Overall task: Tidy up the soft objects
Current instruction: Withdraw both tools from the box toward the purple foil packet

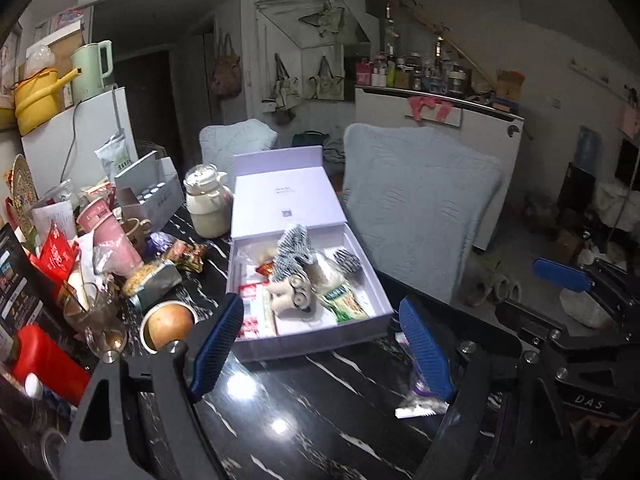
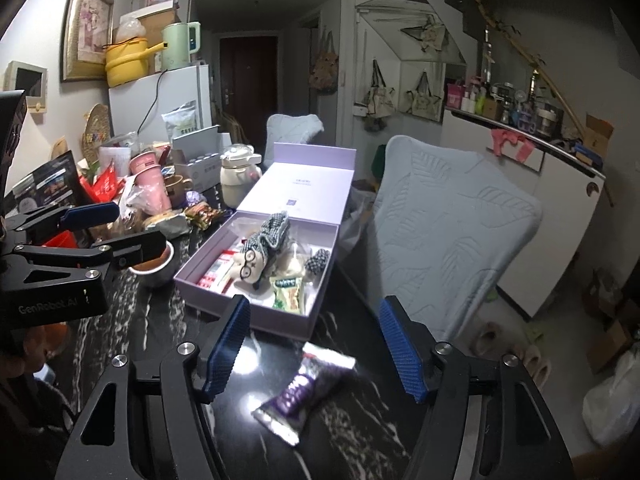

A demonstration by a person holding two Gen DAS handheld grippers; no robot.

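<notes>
My right claw (image 2: 316, 348) gapes wide, empty, a purple snack packet (image 2: 304, 392) lying between its fingers; left claw (image 1: 324, 344) spread wide, empty too.

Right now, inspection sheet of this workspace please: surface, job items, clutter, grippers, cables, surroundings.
Surface: glossy black marble-look table, glare spots.
Job's things: open lavender cardboard box holds a plush doll with glasses, a checked fabric piece and a green snack packet; purple foil snack packet lies on the table outside the box.
Clutter: pink cup, cream teapot, wrappers along the left edge.
Grippers: left gripper open, empty; right gripper open over the purple packet.
Cables: black kettle cord down the white fridge.
Surroundings: light blue covered chair.
</notes>
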